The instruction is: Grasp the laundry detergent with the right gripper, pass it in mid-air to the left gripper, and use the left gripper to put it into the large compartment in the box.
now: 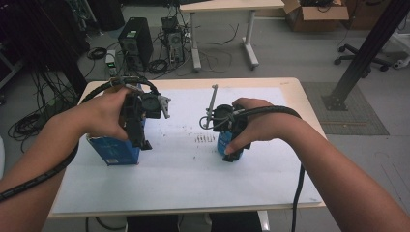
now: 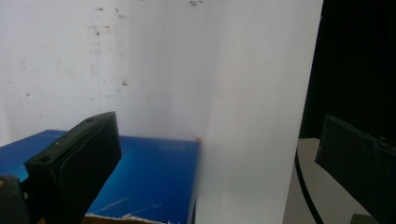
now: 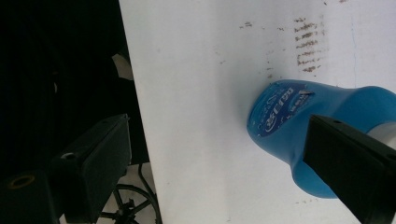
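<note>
A blue cardboard box [image 1: 113, 150] stands on the white sheet [image 1: 193, 179] at the left of the table. My left gripper [image 1: 141, 140] hangs over the box's right side, pointing down. In the left gripper view the box [image 2: 149, 177] lies behind the left jaw, and the jaws of the left gripper [image 2: 215, 130] stand wide apart, open. A blue plastic bottle [image 1: 223, 143] stands right of centre with my right gripper [image 1: 233, 151] over it. In the right gripper view the bottle [image 3: 289, 121] lies behind the right jaw. The right gripper [image 3: 217, 126] is open, its left jaw far from the bottle.
Dark smudges [image 1: 205, 138] mark the sheet between the two hands. A thin grey rod [image 1: 212, 101] sticks up beside the right gripper. On the floor beyond the table are a computer tower [image 1: 135, 41], cables, another desk [image 1: 227, 6] and a black slanted post [image 1: 367, 53].
</note>
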Motion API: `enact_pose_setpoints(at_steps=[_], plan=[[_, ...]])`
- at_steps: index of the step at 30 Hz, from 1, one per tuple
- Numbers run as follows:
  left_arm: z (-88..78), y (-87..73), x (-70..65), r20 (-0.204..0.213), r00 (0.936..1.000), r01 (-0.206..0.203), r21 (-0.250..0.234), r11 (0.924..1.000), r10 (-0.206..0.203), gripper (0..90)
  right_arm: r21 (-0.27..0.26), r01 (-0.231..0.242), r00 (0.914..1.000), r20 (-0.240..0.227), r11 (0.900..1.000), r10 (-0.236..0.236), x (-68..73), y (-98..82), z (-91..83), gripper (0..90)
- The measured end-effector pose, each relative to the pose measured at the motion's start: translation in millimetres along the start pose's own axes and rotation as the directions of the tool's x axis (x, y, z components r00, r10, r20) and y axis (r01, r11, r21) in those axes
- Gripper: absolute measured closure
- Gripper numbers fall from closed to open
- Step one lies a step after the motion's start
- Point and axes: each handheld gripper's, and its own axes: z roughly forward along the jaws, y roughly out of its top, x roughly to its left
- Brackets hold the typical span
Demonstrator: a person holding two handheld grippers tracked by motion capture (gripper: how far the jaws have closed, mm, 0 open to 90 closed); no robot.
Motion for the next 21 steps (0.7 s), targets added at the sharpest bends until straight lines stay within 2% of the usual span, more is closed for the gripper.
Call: enact_pose_setpoints(at_steps=[6,17,21], plan=[[0.9,2.9,-0.6,0.003,0.9999,-0.013,0.003,0.9999,0.013,0.4,-0.006,-0.003,1.0,0.001,1.0,0.003,1.4,0.3,1.9,7.9],[-0.8,5.3,-3.0,-0.008,0.9999,-0.008,0.012,0.9999,0.008,0.4,-0.008,-0.004,1.0,0.007,1.0,0.004,6.4,-5.0,3.8,6.2],[-0.7,5.5,-2.8,-0.01,0.9999,-0.008,0.013,0.9999,0.008,0.4,-0.02,-0.024,0.9996,0.013,1.0,0.024,8.9,-11.0,5.8,6.8]])
